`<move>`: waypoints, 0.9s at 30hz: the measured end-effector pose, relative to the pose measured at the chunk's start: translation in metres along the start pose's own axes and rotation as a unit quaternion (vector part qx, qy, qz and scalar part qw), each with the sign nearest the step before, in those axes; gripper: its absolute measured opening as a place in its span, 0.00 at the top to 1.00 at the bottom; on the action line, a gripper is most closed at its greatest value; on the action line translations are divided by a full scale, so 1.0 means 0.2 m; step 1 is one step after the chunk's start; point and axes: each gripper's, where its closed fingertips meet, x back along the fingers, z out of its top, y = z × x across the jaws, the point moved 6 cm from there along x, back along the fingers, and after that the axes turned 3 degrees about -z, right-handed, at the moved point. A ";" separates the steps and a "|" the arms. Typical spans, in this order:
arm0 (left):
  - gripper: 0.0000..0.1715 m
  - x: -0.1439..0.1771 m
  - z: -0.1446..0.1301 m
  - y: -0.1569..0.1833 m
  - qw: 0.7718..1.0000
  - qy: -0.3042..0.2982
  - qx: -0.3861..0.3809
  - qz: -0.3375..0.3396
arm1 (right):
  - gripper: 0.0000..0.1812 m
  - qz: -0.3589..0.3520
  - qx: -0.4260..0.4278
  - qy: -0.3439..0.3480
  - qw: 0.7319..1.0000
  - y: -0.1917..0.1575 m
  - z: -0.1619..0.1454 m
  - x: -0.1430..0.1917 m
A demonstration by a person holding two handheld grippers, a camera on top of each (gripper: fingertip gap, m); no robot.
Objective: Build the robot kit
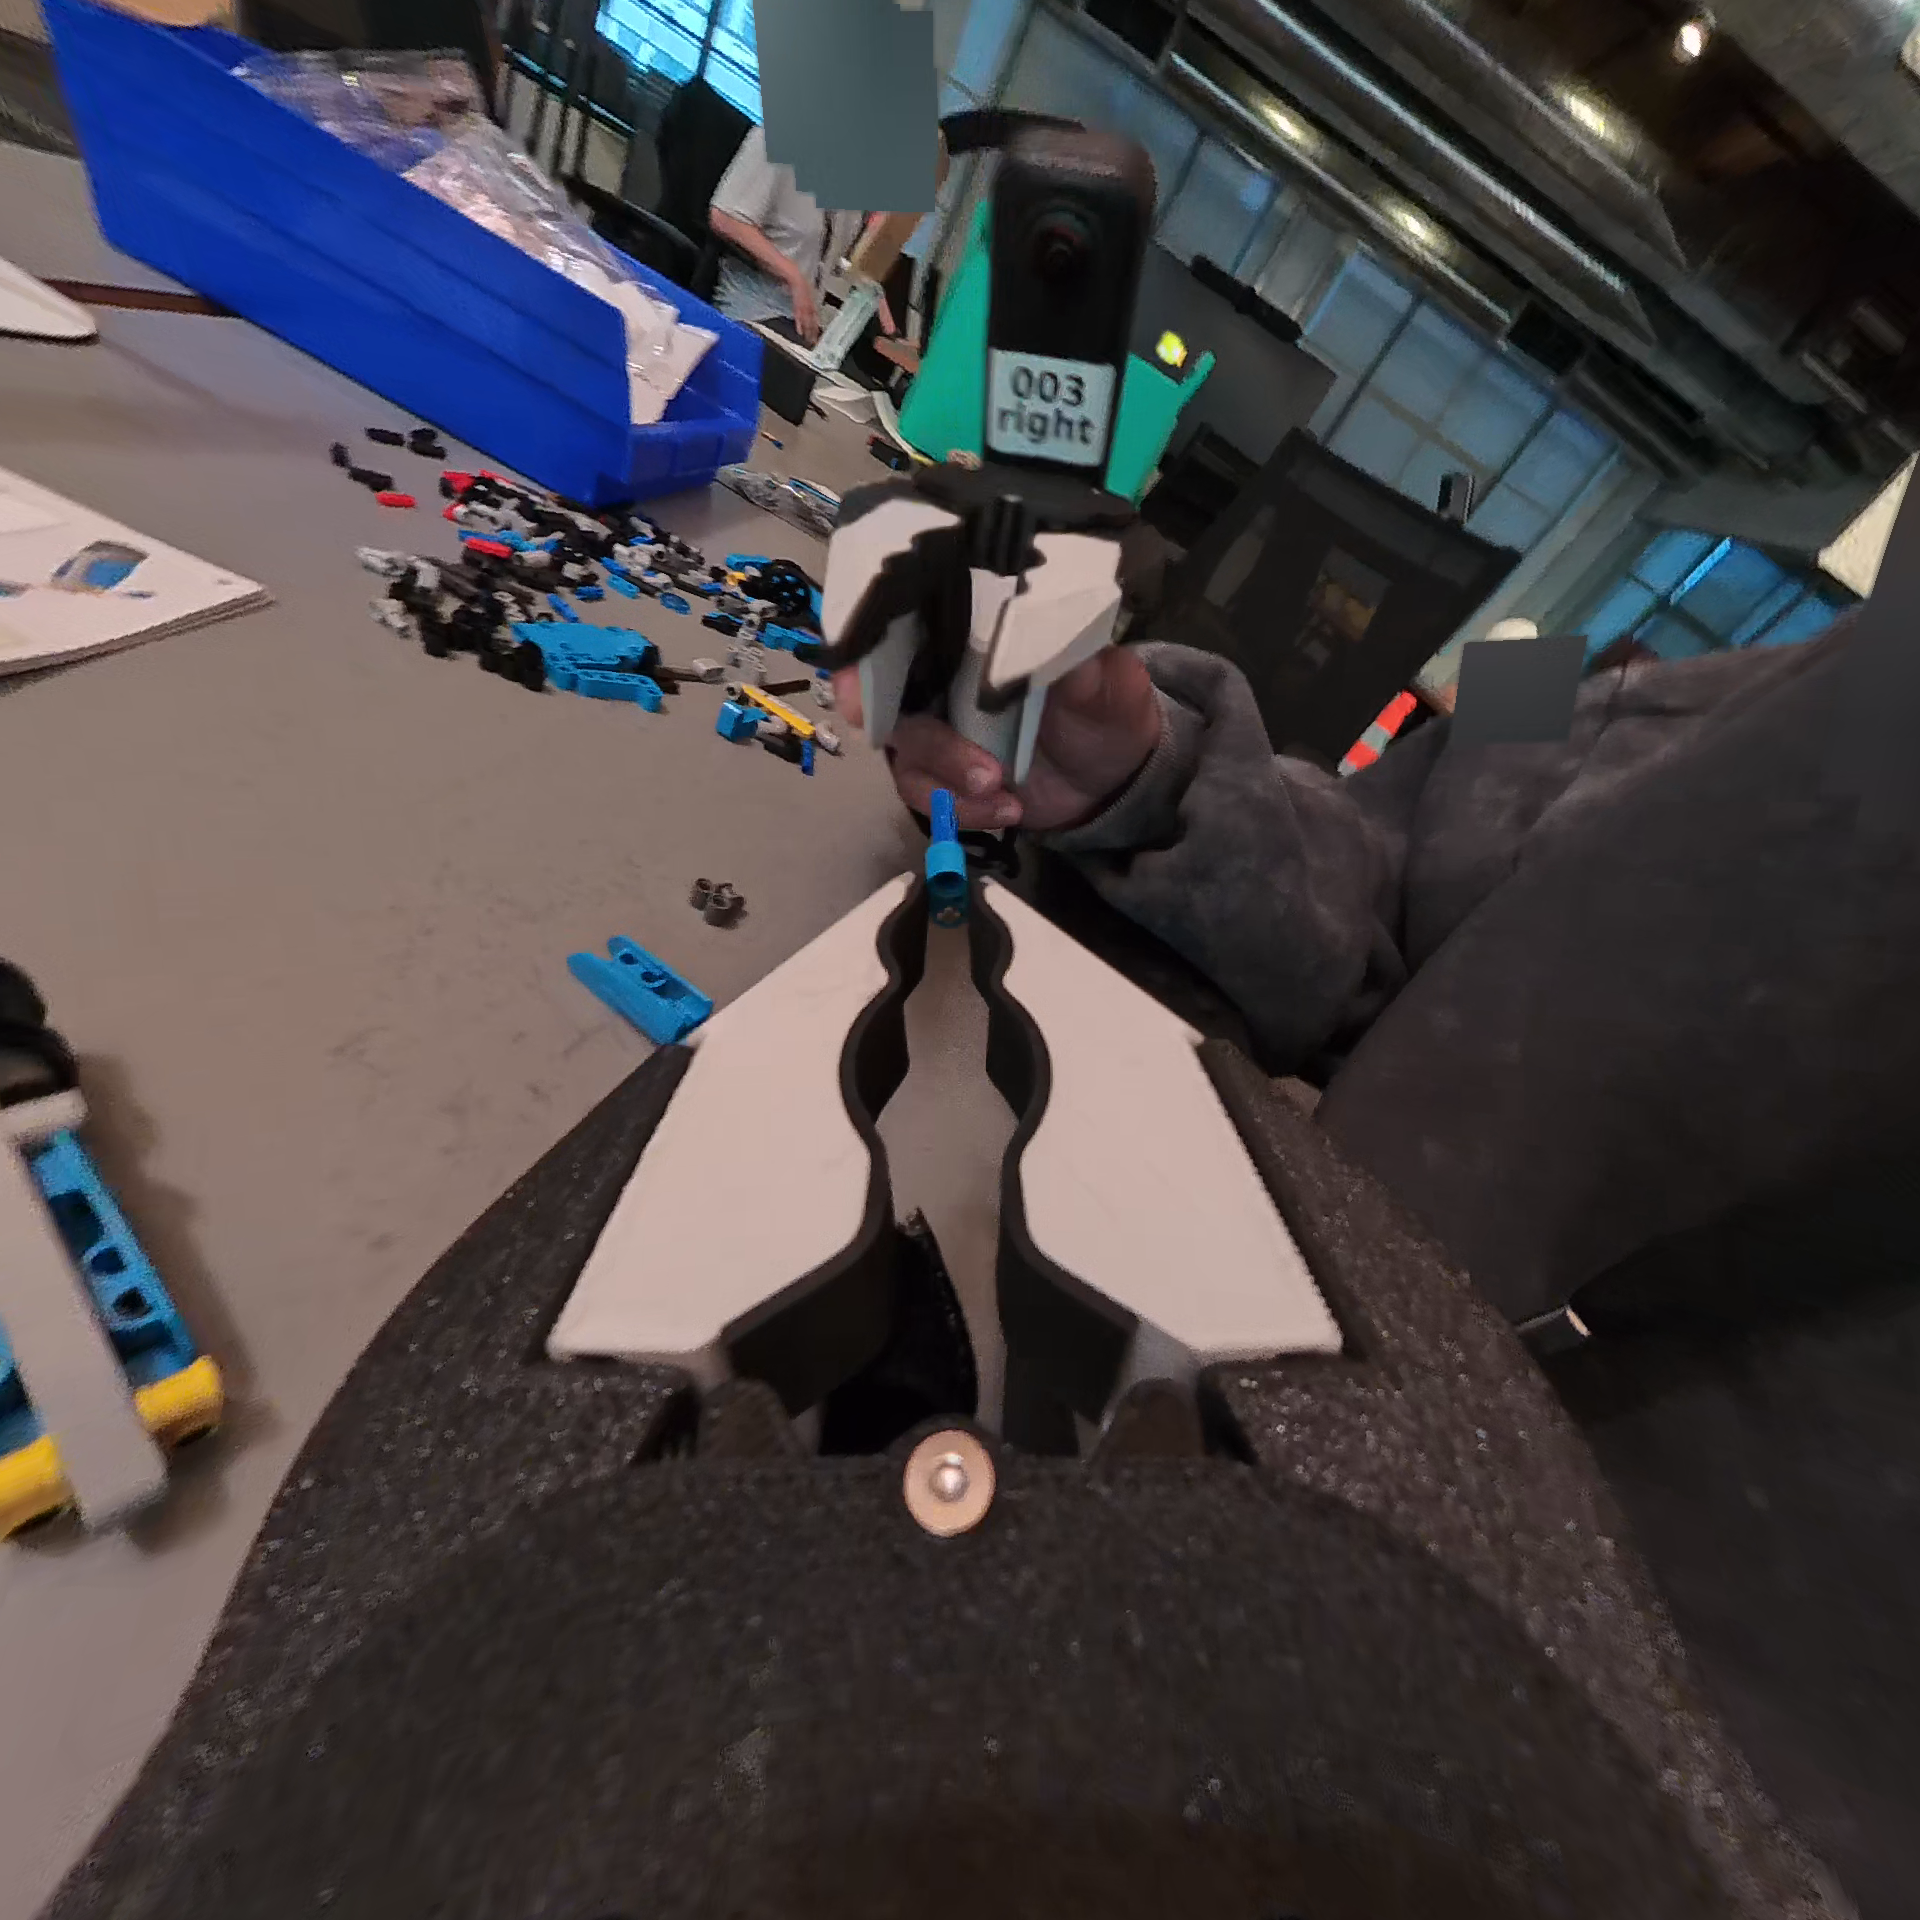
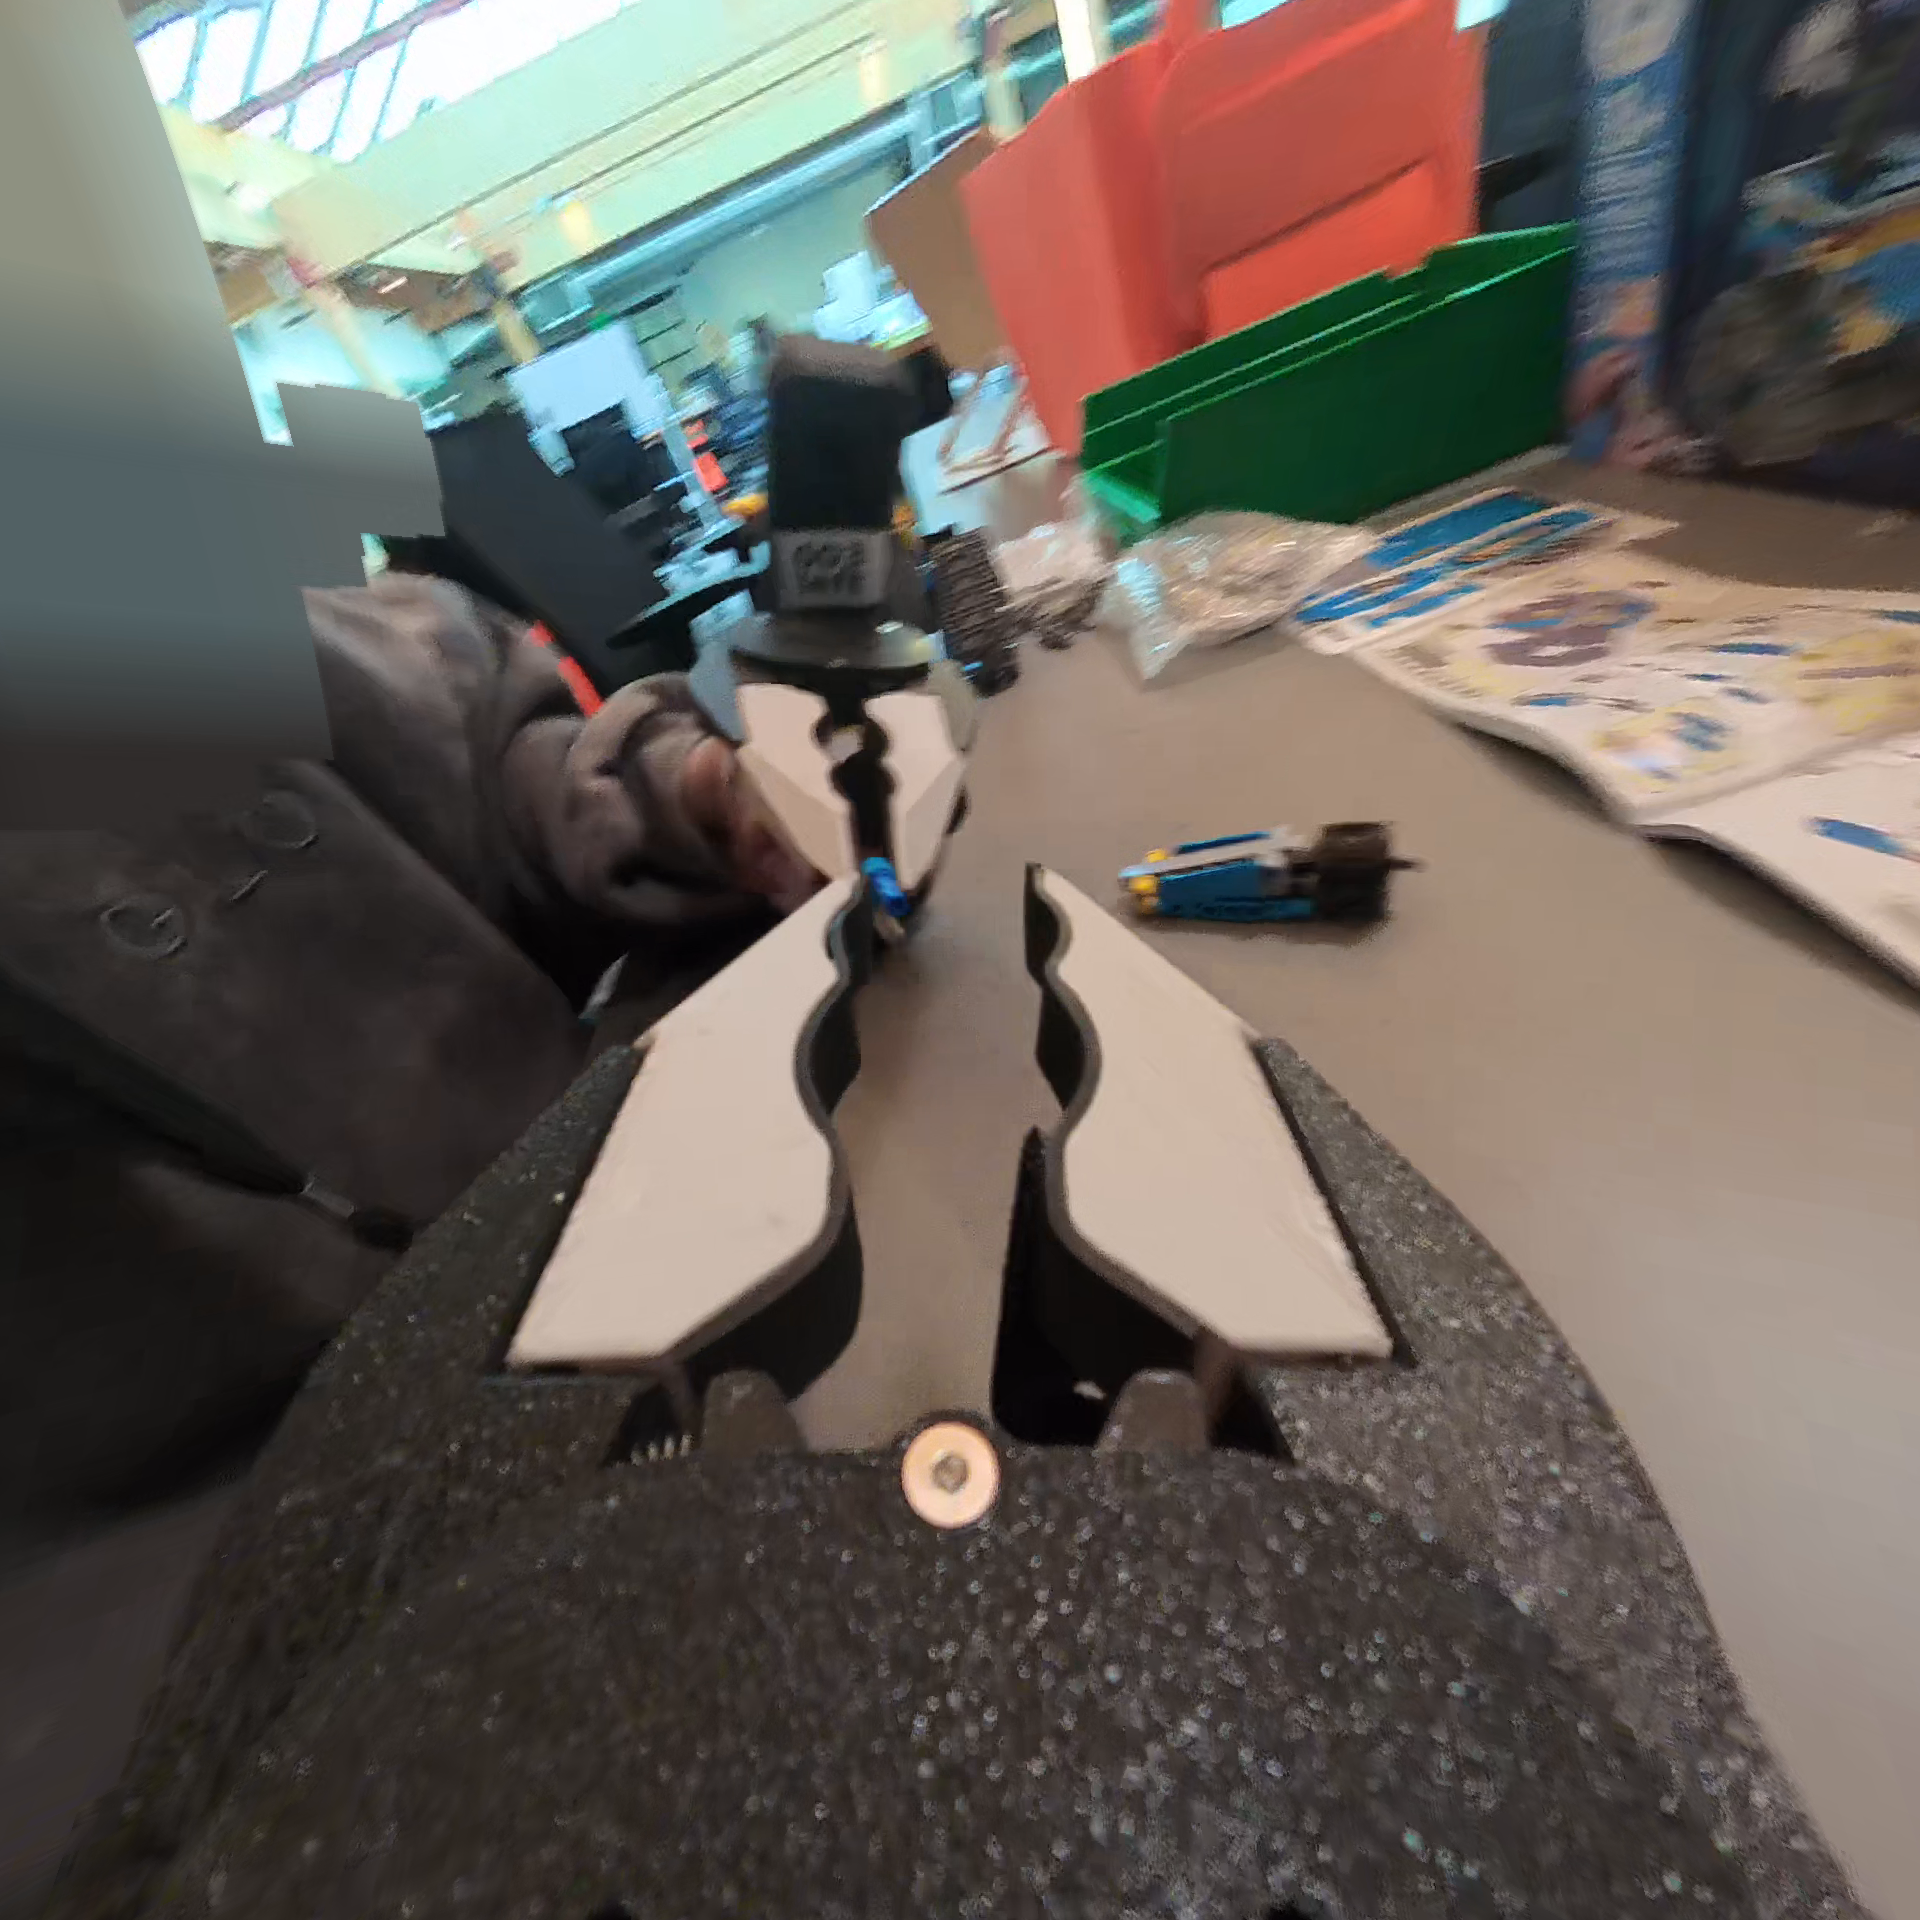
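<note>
Fingertips of the left gripper (image 1: 948, 896) pinch a small blue plastic connector with a pin (image 1: 944, 868) above the grey table (image 1: 312, 935); the right gripper (image 2: 951, 899) gapes empty, so a nudge could twist it loose

The left tool (image 1: 948, 902) has smooth matt grey plastic fingers (image 1: 769, 1132) edged in black rubbery pads, set in a rough, grainy black foam body with a shiny metal screw (image 1: 948, 1480). The pin (image 1: 945, 868) it pinches is glossy blue plastic. The table (image 1: 312, 883) is matt grey, faintly scuffed. The far bin (image 1: 364, 249) is glossy blue plastic. The right booklet (image 2: 1621, 665) is paper. The sleeve (image 1: 1247, 831) is fuzzy grey cloth.
</note>
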 end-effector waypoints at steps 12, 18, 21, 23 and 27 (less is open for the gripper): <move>0.96 0.12 0.06 -0.13 0.994 0.072 0.036 0.070 | 0.78 -0.252 -0.064 0.056 0.964 0.30 0.02 0.22; 0.96 0.09 0.04 -0.13 0.996 0.060 0.067 0.029 | 0.76 -0.305 -0.012 0.024 0.952 0.31 0.02 0.22; 0.96 0.05 0.02 -0.13 0.997 0.038 0.070 0.024 | 0.76 -0.337 0.026 0.016 0.941 0.30 0.03 0.23; 0.96 0.03 0.01 -0.14 0.997 0.024 0.073 0.031 | 0.75 -0.380 0.062 0.028 0.922 0.32 0.06 0.26; 0.96 0.07 0.01 -0.22 0.992 0.012 0.045 0.118 | 0.78 -0.456 0.101 0.004 0.884 0.38 0.05 0.32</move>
